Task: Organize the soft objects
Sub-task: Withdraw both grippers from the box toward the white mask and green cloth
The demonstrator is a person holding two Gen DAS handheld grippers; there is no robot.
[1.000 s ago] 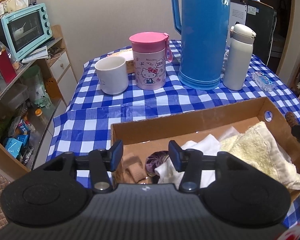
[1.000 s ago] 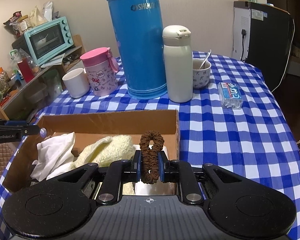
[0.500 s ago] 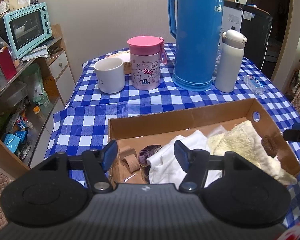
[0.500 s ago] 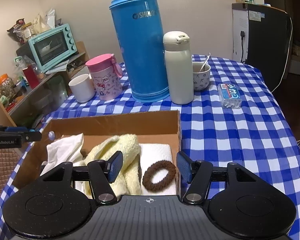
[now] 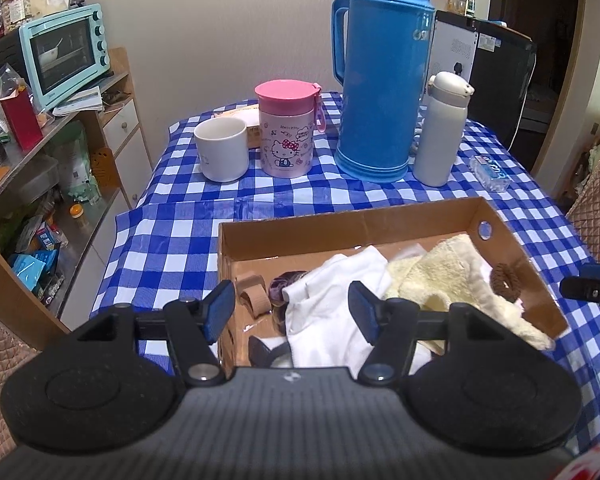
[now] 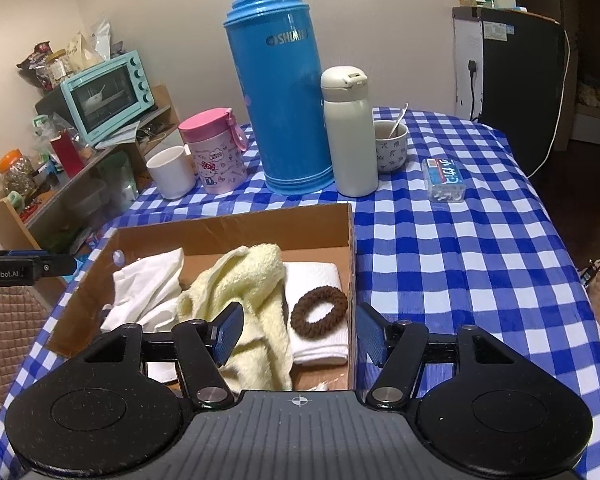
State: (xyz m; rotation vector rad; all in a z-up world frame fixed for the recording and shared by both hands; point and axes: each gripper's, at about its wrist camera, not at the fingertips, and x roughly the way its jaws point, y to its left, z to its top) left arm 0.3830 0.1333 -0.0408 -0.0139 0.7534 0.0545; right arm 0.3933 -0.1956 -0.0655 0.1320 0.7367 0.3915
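A cardboard box (image 6: 236, 228) (image 5: 340, 232) sits on the checked tablecloth. In it lie a brown scrunchie (image 6: 319, 311) (image 5: 506, 278) on a folded white towel (image 6: 320, 336), a yellow towel (image 6: 252, 296) (image 5: 444, 276), a white cloth (image 6: 148, 284) (image 5: 332, 300), a purple scrunchie (image 5: 279, 285) and a tan band (image 5: 254, 300). My right gripper (image 6: 300, 334) is open and empty above the box's near right end. My left gripper (image 5: 291, 312) is open and empty above the box's left end.
Behind the box stand a blue thermos (image 6: 280, 112), a white bottle (image 6: 350, 136), a pink Hello Kitty jar (image 6: 216, 150), a white mug (image 6: 171, 172), a cup with a spoon (image 6: 390, 146) and a small plastic box (image 6: 444, 180). Cluttered shelves with a teal oven (image 5: 66, 54) stand left.
My right gripper opened and let go of the brown scrunchie, which now lies on the white towel. Both grippers drew back and up from the box.
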